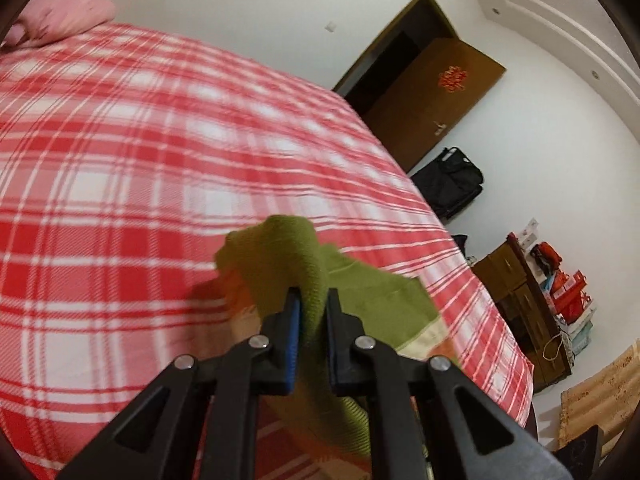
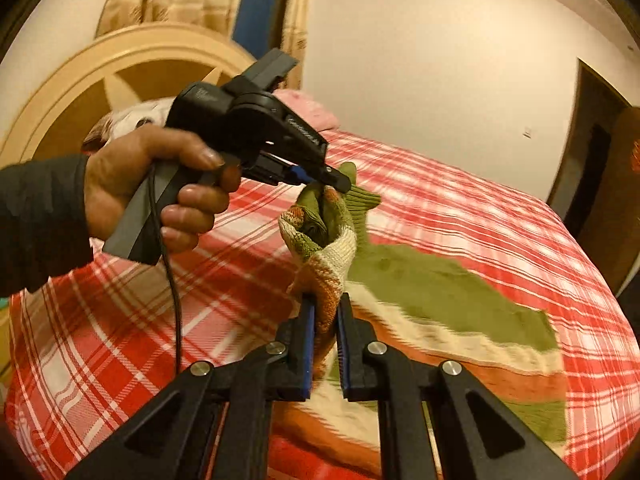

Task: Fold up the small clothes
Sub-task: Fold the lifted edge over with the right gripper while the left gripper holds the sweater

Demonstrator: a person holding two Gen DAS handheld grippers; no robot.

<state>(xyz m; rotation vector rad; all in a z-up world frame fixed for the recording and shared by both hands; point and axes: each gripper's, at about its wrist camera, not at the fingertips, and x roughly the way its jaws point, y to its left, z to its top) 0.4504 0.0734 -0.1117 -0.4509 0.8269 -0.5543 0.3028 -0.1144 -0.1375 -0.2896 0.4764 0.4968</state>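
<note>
A small knitted sweater [image 2: 440,292], green with cream and orange stripes, lies partly on the red plaid bed [image 2: 500,216]. My right gripper [image 2: 325,300] is shut on a striped part of it and holds it lifted. My left gripper [image 2: 340,184], held in a hand, is shut on a green part just beyond. In the left wrist view my left gripper [image 1: 313,294] pinches the green knit [image 1: 280,248], and the rest of the sweater [image 1: 380,304] hangs down to the bed [image 1: 160,140].
A pink pillow [image 1: 64,12] lies at the head of the bed by a round headboard [image 2: 120,72]. Right of the bed are a brown door [image 1: 432,96], a black bag [image 1: 452,180] and a low cabinet [image 1: 520,304] with boxes.
</note>
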